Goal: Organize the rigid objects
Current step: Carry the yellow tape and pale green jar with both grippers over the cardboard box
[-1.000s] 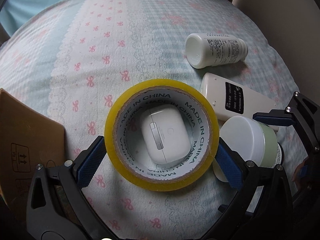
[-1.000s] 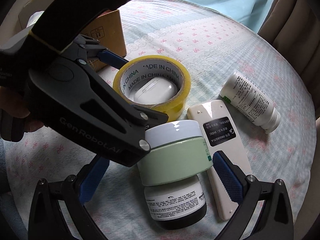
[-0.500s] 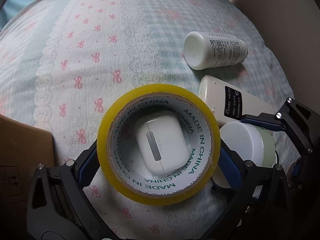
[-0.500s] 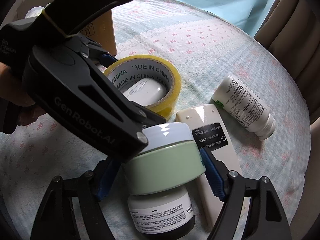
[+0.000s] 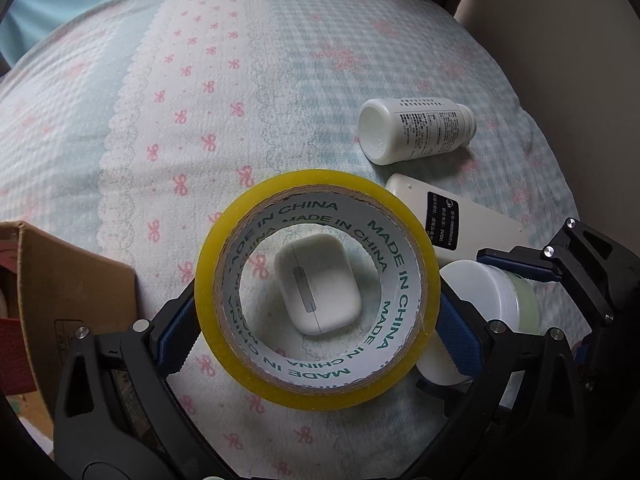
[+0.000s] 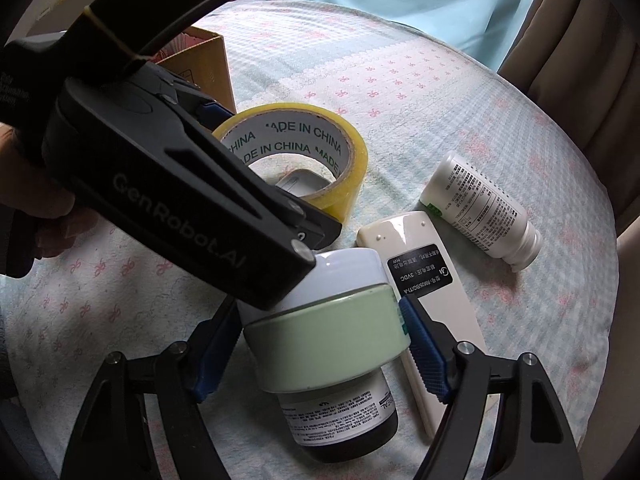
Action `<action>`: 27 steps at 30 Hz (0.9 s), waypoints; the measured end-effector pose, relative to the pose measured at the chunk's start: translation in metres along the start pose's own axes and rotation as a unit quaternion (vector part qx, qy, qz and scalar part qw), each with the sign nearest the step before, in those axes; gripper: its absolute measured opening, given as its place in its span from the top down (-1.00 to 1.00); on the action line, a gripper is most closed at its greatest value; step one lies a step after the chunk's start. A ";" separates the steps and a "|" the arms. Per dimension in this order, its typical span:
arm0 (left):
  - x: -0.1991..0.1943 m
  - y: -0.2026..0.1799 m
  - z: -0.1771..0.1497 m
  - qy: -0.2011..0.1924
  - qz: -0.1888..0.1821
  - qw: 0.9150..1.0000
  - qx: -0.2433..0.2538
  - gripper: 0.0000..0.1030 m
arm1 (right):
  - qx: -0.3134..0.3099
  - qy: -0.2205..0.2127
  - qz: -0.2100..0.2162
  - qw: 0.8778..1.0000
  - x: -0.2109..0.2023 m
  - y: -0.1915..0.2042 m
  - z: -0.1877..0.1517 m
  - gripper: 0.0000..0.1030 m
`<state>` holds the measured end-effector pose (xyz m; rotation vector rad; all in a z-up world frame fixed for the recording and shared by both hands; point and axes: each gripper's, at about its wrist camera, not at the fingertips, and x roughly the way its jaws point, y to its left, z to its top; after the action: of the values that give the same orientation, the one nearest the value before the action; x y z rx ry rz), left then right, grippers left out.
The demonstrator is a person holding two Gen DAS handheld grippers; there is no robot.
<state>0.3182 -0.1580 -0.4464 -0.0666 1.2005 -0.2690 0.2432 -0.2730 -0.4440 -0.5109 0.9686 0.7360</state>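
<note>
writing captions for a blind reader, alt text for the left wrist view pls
The left hand-held gripper clamps a yellow tape roll raised above a white earbud case on a bow-print cloth. Right: a white bottle, a remote, a green-lidded jar.

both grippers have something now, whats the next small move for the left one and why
Probably carry it left to the open cardboard box. The left gripper grips the yellow packing tape roll, which looks lifted: the white earbud case lies on the cloth beneath, seen through its core.
</note>
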 end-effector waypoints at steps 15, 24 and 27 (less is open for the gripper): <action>-0.111 0.001 -0.003 -0.073 0.013 0.997 -0.017 -0.94 | 0.027 -0.028 -0.034 0.999 -0.081 0.011 0.015 -0.44; -0.210 0.026 -0.010 -0.085 0.019 0.996 -0.037 -0.94 | 0.037 -0.054 -0.044 0.997 -0.156 0.021 0.055 -0.44; -0.237 0.045 -0.018 -0.089 0.022 0.995 -0.038 -0.94 | 0.036 -0.062 -0.042 0.997 -0.176 0.031 0.075 -0.44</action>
<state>0.2305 -0.0561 -0.2457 -0.1279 1.0338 -0.1751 0.1970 -0.2587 -0.2557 -0.4353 0.8502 0.6468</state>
